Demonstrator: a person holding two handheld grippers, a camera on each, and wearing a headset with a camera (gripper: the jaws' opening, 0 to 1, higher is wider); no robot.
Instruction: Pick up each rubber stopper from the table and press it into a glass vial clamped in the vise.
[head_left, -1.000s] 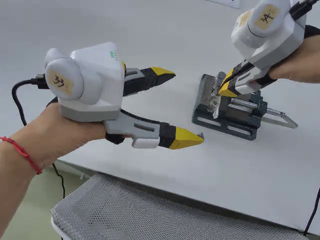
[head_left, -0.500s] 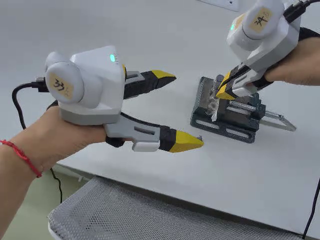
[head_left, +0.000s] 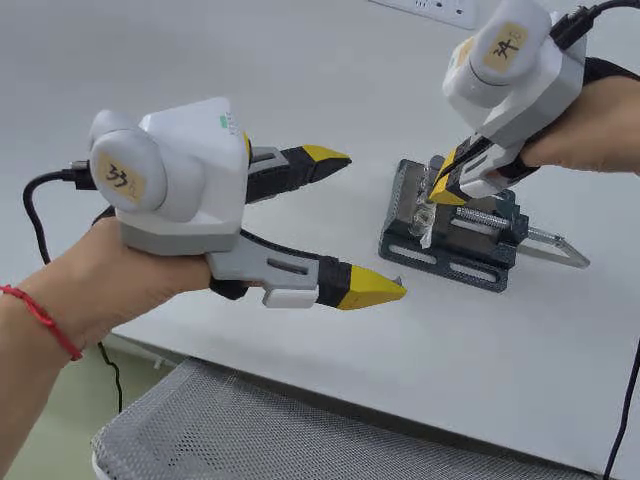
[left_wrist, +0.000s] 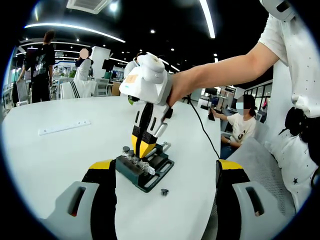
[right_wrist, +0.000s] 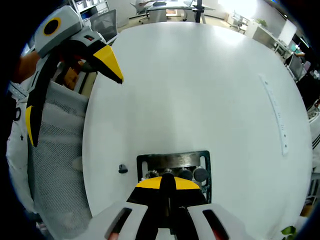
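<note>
Stopper (left_wrist: 163, 191) small, dark, loose beside vise (left_wrist: 148, 173) | left tongs (head_left: 372, 224) spread | right tongs (head_left: 440, 192) pressed together

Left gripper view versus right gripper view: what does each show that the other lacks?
Left gripper view: the right hand-held gripper from outside, tips down over the vise, plus people in the room behind. Right gripper view: the vise from above with stoppered vials, the open left hand-held gripper and a mesh chair. Both: vise, one loose stopper on the white table.
</note>
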